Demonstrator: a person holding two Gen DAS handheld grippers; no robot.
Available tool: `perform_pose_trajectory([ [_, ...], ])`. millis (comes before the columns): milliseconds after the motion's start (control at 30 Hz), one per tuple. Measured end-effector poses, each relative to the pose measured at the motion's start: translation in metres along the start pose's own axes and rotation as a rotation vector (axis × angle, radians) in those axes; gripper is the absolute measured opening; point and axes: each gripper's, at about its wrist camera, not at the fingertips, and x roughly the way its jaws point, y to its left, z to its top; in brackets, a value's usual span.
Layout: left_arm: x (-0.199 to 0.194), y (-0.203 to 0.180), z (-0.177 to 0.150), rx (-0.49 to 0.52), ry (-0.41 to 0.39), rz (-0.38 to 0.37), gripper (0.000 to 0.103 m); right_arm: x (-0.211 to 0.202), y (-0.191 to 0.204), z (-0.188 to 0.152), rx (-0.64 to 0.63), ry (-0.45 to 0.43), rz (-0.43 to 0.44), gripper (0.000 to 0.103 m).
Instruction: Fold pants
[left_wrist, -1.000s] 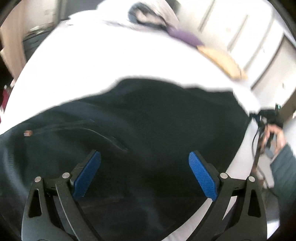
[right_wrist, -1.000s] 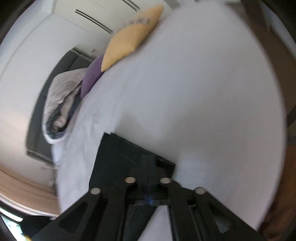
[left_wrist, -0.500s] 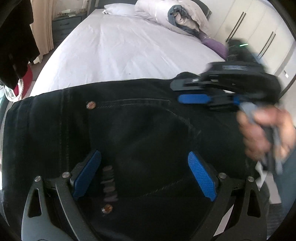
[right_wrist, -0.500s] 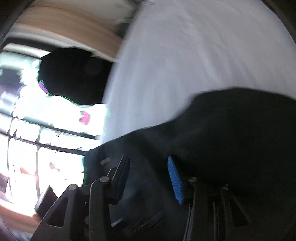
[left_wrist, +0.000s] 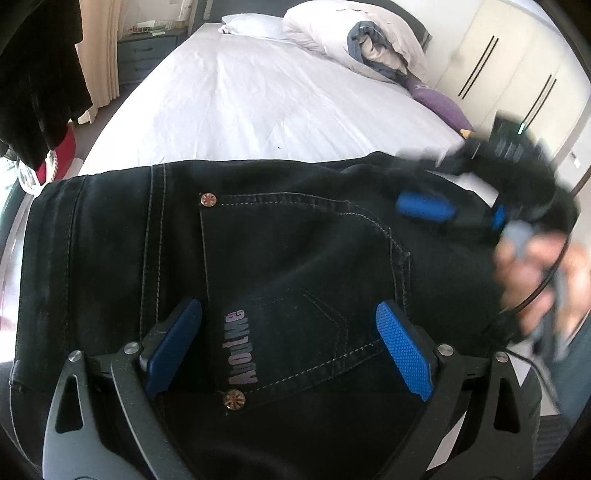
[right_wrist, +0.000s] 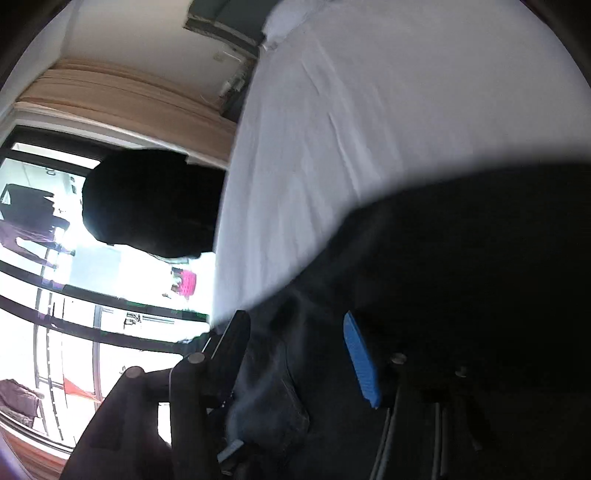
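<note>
Black jeans (left_wrist: 280, 258) lie folded across the near end of the white bed (left_wrist: 258, 96), back pocket up. The left gripper (left_wrist: 288, 347) hovers over the pocket, jaws wide apart, gripping nothing. At the jeans' right edge, the right gripper (right_wrist: 295, 354) is opening, dark denim between its pads, unclamped.

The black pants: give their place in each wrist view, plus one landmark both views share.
Left wrist: the black pants span the middle and bottom, back pocket up, under the open left gripper.
Right wrist: they fill the lower right, fabric between the opening right gripper.
Shared landmark: the white bed sheet.
</note>
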Motion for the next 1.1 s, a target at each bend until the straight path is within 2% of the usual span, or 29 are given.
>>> perform_pose_trajectory([
  [33, -0.001, 0.002, 0.002, -0.003, 0.001, -0.006, 0.096, -0.002, -0.016, -0.002, 0.037, -0.028, 0.002, 0.005],
  [67, -0.001, 0.004, 0.001, -0.007, 0.001, -0.008, 0.096, -0.009, -0.033, -0.003, 0.095, -0.055, 0.001, 0.000],
  [133, -0.005, 0.012, -0.001, -0.031, -0.007, -0.020, 0.096, -0.054, -0.077, -0.002, 0.267, -0.194, -0.007, 0.000],
  [167, -0.006, 0.014, 0.000, -0.037, -0.008, -0.020, 0.096, -0.078, -0.088, -0.004, 0.287, -0.264, -0.076, 0.000],
  [200, -0.011, 0.007, -0.001, -0.036, -0.008, -0.005, 0.096, -0.110, -0.098, -0.007, 0.304, -0.342, -0.184, 0.003],
  [233, -0.014, 0.005, -0.001, -0.031, -0.009, 0.015, 0.096, -0.136, -0.104, -0.013, 0.330, -0.398, -0.254, 0.019],
  [267, -0.021, -0.001, 0.000, -0.026, -0.018, 0.034, 0.096, -0.158, -0.107, -0.017, 0.352, -0.429, -0.279, 0.031],
  [300, -0.027, -0.007, 0.001, -0.019, -0.033, 0.018, 0.096, -0.181, -0.106, -0.023, 0.344, -0.442, -0.239, 0.040],
  [367, -0.034, -0.025, 0.007, 0.021, -0.063, -0.029, 0.096, -0.188, -0.079, -0.040, 0.230, -0.403, -0.084, 0.043],
  [433, -0.027, -0.048, 0.009, 0.079, -0.049, -0.043, 0.096, -0.171, -0.062, -0.054, 0.152, -0.326, 0.027, 0.067],
  [467, -0.019, -0.055, 0.009, 0.092, -0.024, -0.042, 0.096, -0.153, -0.058, -0.065, 0.140, -0.267, 0.083, 0.068],
  [500, -0.011, -0.058, 0.008, 0.096, -0.002, -0.036, 0.096, -0.139, -0.058, -0.073, 0.142, -0.226, 0.100, 0.068],
  [533, 0.001, -0.057, 0.005, 0.094, 0.020, -0.010, 0.096, -0.130, -0.066, -0.072, 0.154, -0.199, 0.085, 0.052],
  [567, 0.009, -0.052, 0.004, 0.084, 0.039, 0.012, 0.095, -0.127, -0.079, -0.075, 0.176, -0.208, 0.057, 0.036],
  [600, 0.012, -0.045, 0.004, 0.064, 0.043, 0.003, 0.095, -0.128, -0.093, -0.065, 0.206, -0.218, 0.065, 0.008],
  [633, 0.009, -0.038, 0.006, 0.032, 0.038, -0.031, 0.095, -0.133, -0.108, -0.062, 0.247, -0.224, 0.072, 0.000],
  [667, 0.005, -0.028, 0.009, -0.016, 0.039, -0.067, 0.095, -0.151, -0.133, -0.057, 0.300, -0.267, 0.063, 0.000],
  [700, 0.003, -0.023, 0.011, -0.036, 0.043, -0.066, 0.095, -0.174, -0.149, -0.068, 0.321, -0.322, 0.057, 0.000],
  [767, -0.001, -0.012, 0.012, -0.052, 0.042, -0.059, 0.086, -0.224, -0.173, -0.062, 0.353, -0.443, -0.060, 0.000],
  [800, -0.002, -0.007, 0.010, -0.059, 0.039, -0.067, 0.084, -0.242, -0.186, -0.059, 0.381, -0.494, -0.085, 0.000],
  [867, -0.007, -0.001, 0.007, -0.056, 0.033, -0.052, 0.064, -0.285, -0.219, -0.051, 0.433, -0.568, -0.157, 0.000],
  [900, -0.009, -0.002, 0.004, -0.055, 0.031, -0.047, 0.061, -0.296, -0.227, -0.054, 0.441, -0.593, -0.180, 0.000],
  [967, -0.013, 0.009, 0.006, -0.076, 0.026, -0.035, 0.035, -0.319, -0.245, -0.050, 0.457, -0.655, -0.264, 0.000],
  [1000, -0.017, 0.016, 0.007, -0.101, 0.024, -0.019, 0.029, -0.341, -0.252, -0.052, 0.485, -0.706, -0.324, 0.000],
  [1067, -0.028, 0.027, 0.008, -0.117, 0.018, 0.065, 0.024, -0.378, -0.265, -0.067, 0.578, -0.809, -0.384, 0.000],
  [1100, -0.035, 0.028, 0.011, -0.116, 0.011, 0.103, 0.024, -0.384, -0.257, -0.071, 0.600, -0.833, -0.424, 0.004],
])
